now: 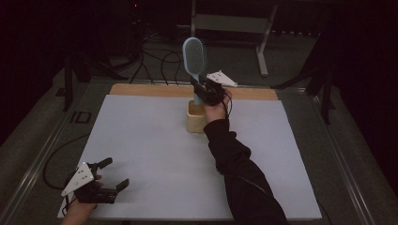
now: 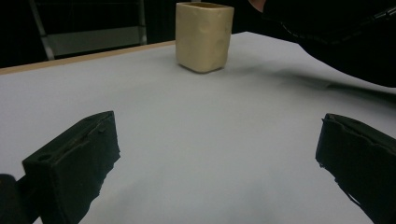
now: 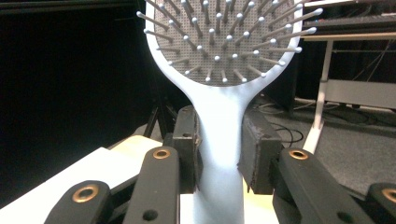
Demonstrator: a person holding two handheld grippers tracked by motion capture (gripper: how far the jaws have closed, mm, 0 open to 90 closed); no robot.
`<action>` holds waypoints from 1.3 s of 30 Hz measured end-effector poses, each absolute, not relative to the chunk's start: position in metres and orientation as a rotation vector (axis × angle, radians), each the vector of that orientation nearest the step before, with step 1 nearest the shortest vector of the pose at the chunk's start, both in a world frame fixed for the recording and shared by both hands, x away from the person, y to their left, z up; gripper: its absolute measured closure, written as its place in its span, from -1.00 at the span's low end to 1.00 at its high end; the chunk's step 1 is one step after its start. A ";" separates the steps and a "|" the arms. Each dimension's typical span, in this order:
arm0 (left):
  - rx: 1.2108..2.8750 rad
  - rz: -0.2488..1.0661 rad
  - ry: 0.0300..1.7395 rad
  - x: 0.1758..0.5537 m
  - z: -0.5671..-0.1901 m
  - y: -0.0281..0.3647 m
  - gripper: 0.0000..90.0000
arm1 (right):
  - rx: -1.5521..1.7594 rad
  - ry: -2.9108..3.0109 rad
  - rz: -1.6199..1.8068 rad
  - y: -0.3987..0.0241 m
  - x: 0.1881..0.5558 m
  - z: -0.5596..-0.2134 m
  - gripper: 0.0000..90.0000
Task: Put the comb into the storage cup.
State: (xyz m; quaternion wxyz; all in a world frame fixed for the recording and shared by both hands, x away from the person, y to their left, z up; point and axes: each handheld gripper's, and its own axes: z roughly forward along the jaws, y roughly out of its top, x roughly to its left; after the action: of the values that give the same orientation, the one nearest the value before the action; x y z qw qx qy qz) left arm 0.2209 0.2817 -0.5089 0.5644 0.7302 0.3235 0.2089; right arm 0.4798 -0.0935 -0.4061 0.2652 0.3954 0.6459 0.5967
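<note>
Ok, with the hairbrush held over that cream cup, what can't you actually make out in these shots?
- Lower end of the hairbrush handle: in the high view the right gripper and hand cover it, so whether it has entered the cup is unclear; the right gripper view cuts it off at the bottom edge.
- Inside of the cup: the left gripper view sees it from the side, so its wall hides it.
- Room beyond the table: too dark.

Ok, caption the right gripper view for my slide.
Right gripper clamps a pale blue hairbrush by its handle, bristles facing the camera.
</note>
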 end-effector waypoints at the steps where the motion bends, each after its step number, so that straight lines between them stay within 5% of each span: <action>1: 1.718 0.491 0.762 0.221 -0.509 0.282 -1.00 | 1.069 1.744 1.613 -0.094 0.479 -0.408 0.56; 39: 1.722 0.486 0.761 0.221 -0.510 0.281 -1.00 | 1.095 1.808 1.519 -0.104 0.465 -0.453 0.55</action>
State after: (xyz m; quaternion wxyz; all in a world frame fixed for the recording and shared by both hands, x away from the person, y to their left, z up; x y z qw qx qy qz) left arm 0.2215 0.2812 -0.5095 0.5635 0.7316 0.3234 0.2064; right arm 0.4654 -0.1039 -0.4534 0.2660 0.4055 0.6697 0.5624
